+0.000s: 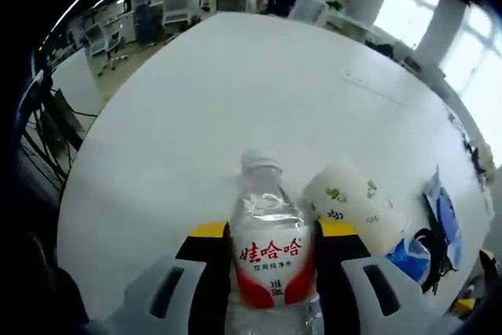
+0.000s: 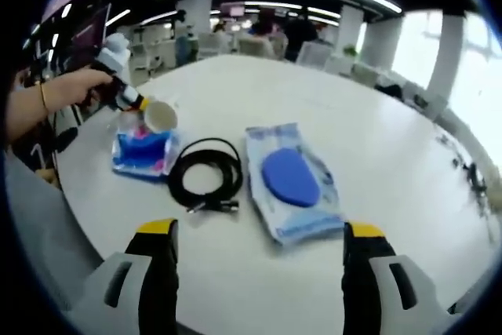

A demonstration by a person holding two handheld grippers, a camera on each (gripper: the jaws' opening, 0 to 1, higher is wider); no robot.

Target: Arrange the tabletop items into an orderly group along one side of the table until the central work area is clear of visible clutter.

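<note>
Clear plastic is showing between the left gripper (image 1: 271, 260)'s jaws, which are clamping a water bottle (image 1: 269, 253) above the white surface (image 1: 235, 107), a white paper cup (image 1: 354, 205) lying just beside it. The right gripper (image 2: 259, 253) is hovering with jaws wide apart near a black cable coil (image 2: 205, 174), a wipes pack (image 2: 292, 180) and what is probably a blue packet (image 2: 141, 151).

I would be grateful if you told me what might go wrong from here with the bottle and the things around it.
The left hand-held gripper holds the water bottle right beside the paper cup, so setting it down carelessly could tip the cup. The coiled black cable lies against the blue wipes pack; dragging either may pull the other along.
</note>
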